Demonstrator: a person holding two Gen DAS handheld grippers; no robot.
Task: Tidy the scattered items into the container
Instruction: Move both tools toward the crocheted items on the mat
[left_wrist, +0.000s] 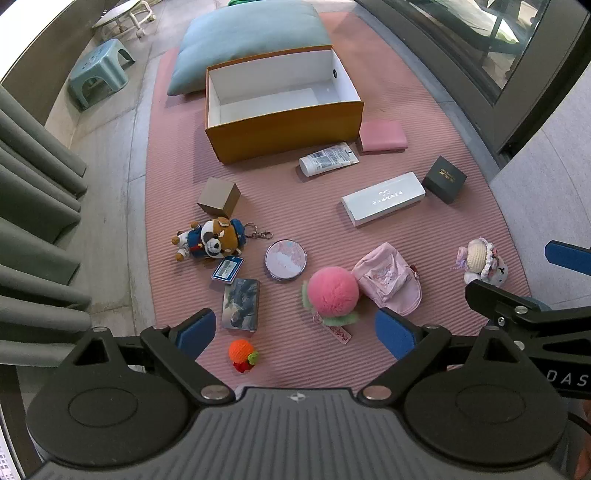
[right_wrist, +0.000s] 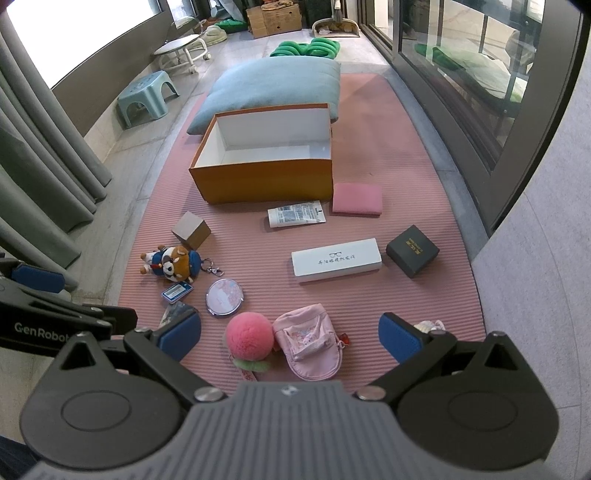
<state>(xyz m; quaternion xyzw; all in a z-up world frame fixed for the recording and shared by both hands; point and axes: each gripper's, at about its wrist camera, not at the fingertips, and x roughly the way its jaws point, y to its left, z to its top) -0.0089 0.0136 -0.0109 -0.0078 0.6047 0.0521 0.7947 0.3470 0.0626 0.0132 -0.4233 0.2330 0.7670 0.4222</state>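
Both grippers spread wide, holding nothing: left gripper (left_wrist: 295, 328), right gripper (right_wrist: 290, 336). Orange box (right_wrist: 266, 181) is empty at the mat's (right_wrist: 424, 295) far end. Pink pompom (right_wrist: 250, 336) is nearest the near edge; take it first, squeezing around its middle, clear of the pink pouch (right_wrist: 310, 343) touching it.

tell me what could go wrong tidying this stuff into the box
1. The bear toy has a keychain and card tag beside it; these could dangle and snag on the box rim.
2. The round mirror lies flat on the mat, so the open left tongs may slip off its thin edge.
3. The fluffy pink ball touches the pink cap; grabbing one may drag the other.
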